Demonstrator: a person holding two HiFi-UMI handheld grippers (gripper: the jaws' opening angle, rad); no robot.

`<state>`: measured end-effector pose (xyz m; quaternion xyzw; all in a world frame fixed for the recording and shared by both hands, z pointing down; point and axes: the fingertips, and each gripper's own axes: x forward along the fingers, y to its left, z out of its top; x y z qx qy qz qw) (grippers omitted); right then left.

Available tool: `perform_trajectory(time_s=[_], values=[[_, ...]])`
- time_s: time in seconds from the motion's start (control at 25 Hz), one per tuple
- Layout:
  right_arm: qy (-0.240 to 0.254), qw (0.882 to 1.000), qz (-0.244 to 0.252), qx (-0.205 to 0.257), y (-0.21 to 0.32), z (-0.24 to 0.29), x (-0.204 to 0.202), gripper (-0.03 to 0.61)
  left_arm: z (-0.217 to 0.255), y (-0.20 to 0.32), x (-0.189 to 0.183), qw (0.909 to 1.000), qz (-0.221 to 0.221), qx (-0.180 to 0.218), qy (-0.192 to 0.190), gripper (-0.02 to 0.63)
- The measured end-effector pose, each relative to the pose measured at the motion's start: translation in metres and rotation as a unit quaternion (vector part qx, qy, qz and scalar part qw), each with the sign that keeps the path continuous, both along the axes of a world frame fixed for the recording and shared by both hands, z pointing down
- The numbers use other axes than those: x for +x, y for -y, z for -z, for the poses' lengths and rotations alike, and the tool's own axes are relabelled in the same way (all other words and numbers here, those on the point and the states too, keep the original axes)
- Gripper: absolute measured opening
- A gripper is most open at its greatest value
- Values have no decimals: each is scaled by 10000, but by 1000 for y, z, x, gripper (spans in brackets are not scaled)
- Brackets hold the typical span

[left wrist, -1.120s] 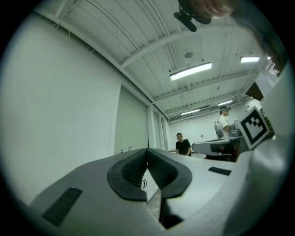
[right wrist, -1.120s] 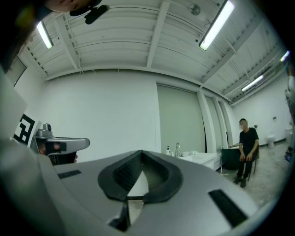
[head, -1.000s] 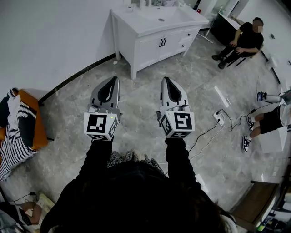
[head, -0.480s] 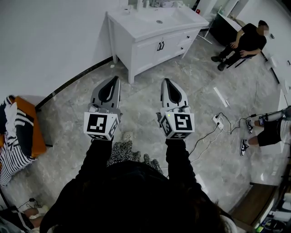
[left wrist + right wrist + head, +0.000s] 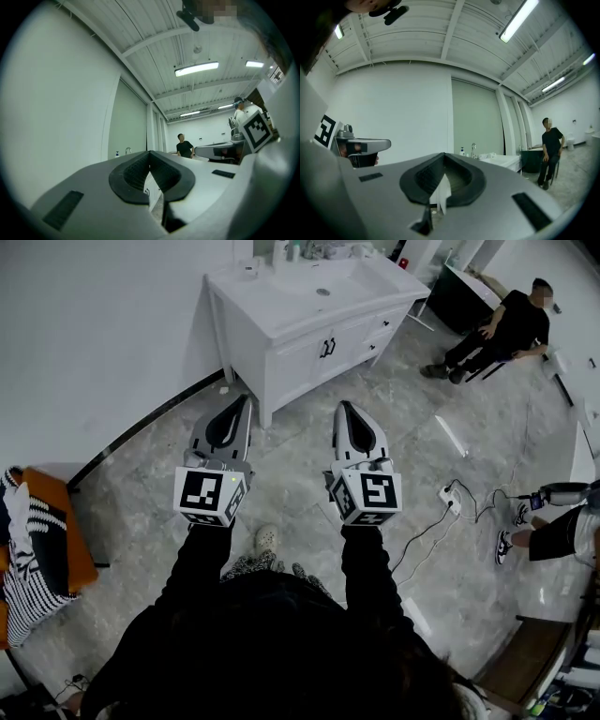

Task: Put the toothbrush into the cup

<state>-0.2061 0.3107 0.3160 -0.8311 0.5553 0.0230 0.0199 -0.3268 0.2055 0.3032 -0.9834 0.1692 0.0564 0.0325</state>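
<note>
Two shut grippers, desk not yet in reach

Head view: the left gripper (image 5: 241, 405) and right gripper (image 5: 343, 409) are held side by side above the marble floor (image 5: 281, 465), both aimed at the white desk (image 5: 281, 315) with its basin. Small bottles (image 5: 286, 251) stand along its back edge. Neither toothbrush nor cup can be picked out among them at this size.

Left gripper view: its fingers (image 5: 135, 172) are pressed together with nothing between them. A faucet (image 5: 127, 150) shows just above them.

Right gripper view: its fingers (image 5: 424, 177) are likewise together and empty, with the desk straight ahead.

The step in hand looks like the approach. Done well, it means coming close enough to the desk to find the toothbrush and cup. One gripper's fingers should then be spread before reaching for the handle, so the brush is not nudged away.
</note>
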Motion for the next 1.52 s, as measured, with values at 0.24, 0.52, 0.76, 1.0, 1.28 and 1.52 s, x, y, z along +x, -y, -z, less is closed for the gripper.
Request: perform_trajectory(time_s=[0.24,0.52,0.76,1.0,1.28,1.52], values=[[72,9998,-200,-20,46,5,37,5,7,50,38,9999,-76,53,-56,8],[97,9995,-290,-102,89,2,65,5,2,94,69,9999,-156,4,-23,8],[20,9997,-216,-105,111,-3,88,5,-4,114,94,9998,-198,-56,10,8],[91,9997,-197,-138,130,-14,117,5,-15,133,121,9998,-167,-117,79,8],[104,9998,-67,-179,161,-18,171,5,-14,161,176,9999,-74,-87,51,8],[25,9998,43,-192,192,-13,226,5,-10,188,230,10000,-27,-87,26,8]])
